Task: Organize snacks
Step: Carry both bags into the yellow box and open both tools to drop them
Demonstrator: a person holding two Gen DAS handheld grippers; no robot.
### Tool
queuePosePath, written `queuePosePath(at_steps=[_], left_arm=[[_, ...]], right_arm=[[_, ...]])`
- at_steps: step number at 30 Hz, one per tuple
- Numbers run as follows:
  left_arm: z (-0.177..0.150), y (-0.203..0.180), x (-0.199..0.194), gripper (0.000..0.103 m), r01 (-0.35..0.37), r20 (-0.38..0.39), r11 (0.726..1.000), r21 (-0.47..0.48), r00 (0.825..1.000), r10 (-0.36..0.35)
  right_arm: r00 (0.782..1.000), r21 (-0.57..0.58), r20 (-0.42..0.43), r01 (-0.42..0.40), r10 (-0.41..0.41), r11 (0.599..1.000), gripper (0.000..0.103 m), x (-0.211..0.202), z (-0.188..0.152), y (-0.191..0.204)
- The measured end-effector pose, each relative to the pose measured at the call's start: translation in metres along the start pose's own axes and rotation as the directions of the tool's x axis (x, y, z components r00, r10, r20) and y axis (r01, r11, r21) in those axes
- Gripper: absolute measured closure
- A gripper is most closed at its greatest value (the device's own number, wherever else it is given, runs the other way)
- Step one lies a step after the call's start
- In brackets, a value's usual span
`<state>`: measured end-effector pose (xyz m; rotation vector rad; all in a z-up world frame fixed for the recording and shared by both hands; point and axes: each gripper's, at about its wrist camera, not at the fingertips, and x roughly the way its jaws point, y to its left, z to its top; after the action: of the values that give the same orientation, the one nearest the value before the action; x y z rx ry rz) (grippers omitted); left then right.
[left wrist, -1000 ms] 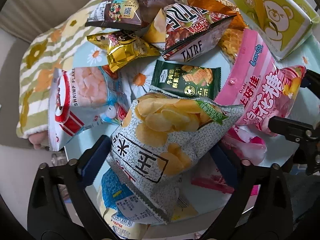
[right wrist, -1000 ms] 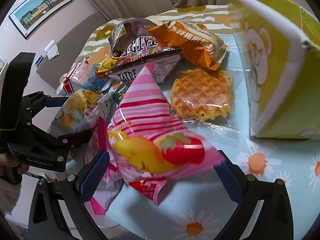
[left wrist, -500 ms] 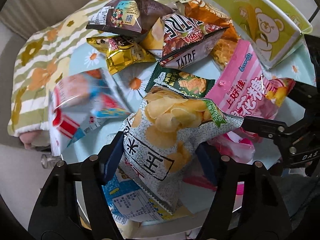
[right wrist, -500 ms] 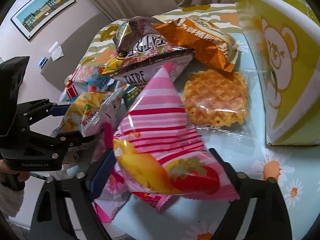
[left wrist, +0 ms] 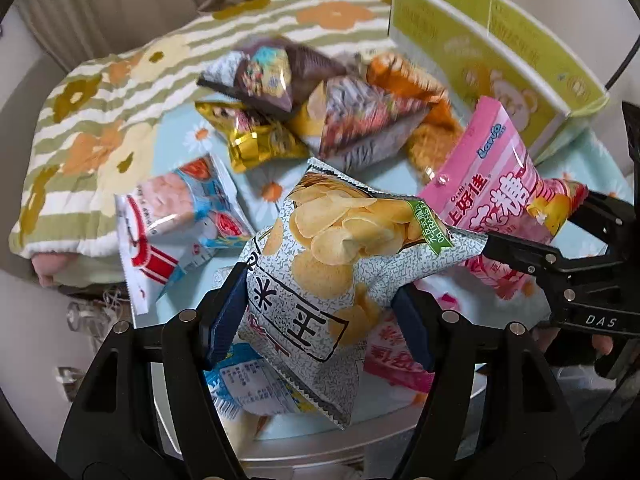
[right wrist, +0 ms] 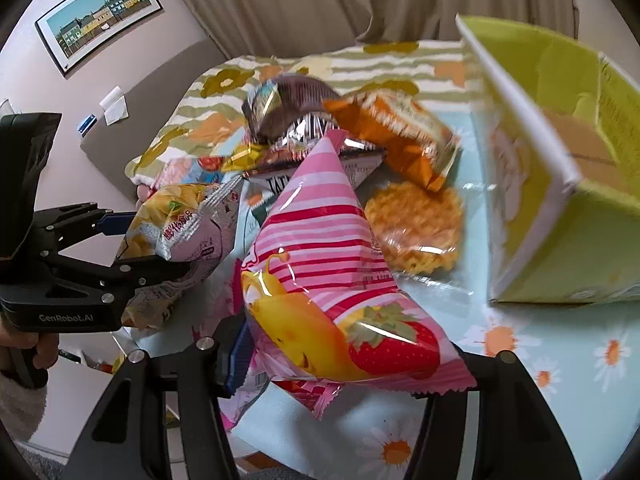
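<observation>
the left gripper (left wrist: 320,316) points steeply down over the near edge of the table (left wrist: 408,172), its blue pads (left wrist: 228,316) pinching the lower half of the potato chip bag (left wrist: 340,264), which hangs lifted and tilted above the other packets. the right gripper (right wrist: 344,348) is angled down beside it and has just been closing its jaws on the pink striped candy bag (right wrist: 320,264); the one pad in view presses that bag's side, and the bag stands raised with its narrow end pointing away. in the right wrist view a hand (right wrist: 24,356) in a pale fuzzy sleeve grips the left tool's handle at the far left. around them, on the daisy-print cloth: a shrimp flake packet (left wrist: 176,220) lies left of the chip bag, a gold wrapper (left wrist: 256,140) beyond it, a dark brown bag (left wrist: 272,76) and a silver-and-red bag (left wrist: 360,120) heaped at the centre, and an orange bag (right wrist: 396,136) behind a wrapped round waffle (right wrist: 416,228). the yellow-green bear box (right wrist: 560,184) stands open at the right, near the waffle and apart from both held bags. a blue-labelled packet (left wrist: 248,384) lies under the chip bag, partly hidden by it. a striped flowered blanket (left wrist: 100,96) lies along the far edge. much of the heap is blurred.
</observation>
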<state>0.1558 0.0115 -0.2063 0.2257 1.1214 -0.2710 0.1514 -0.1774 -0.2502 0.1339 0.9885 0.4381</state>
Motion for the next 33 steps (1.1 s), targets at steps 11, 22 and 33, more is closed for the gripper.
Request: queuePosePath(at_steps=[11, 22, 33], left_arm=[[0.031, -0.014, -0.080, 0.037, 0.085, 0.195, 0.996, -0.018, 0.977, -0.080], [0.122, -0.065, -0.103, 0.037, 0.121, 0.292, 0.992, 0.034, 0.948, -0.126], [0.214, -0.152, -0.041, 0.037, 0.179, 0.242, 0.983, 0.041, 0.953, -0.183]], right_arm=[[0.987, 0.031, 0.136, 0.079, -0.083, 0.996, 0.048, -0.083, 0.036, 0.007], [0.948, 0.123, 0.238, 0.184, -0.209, 0.975, 0.048, -0.149, 0.083, -0.061], [0.933, 0.188, 0.191, 0.269, -0.304, 0.944, 0.048, -0.160, 0.112, -0.170]])
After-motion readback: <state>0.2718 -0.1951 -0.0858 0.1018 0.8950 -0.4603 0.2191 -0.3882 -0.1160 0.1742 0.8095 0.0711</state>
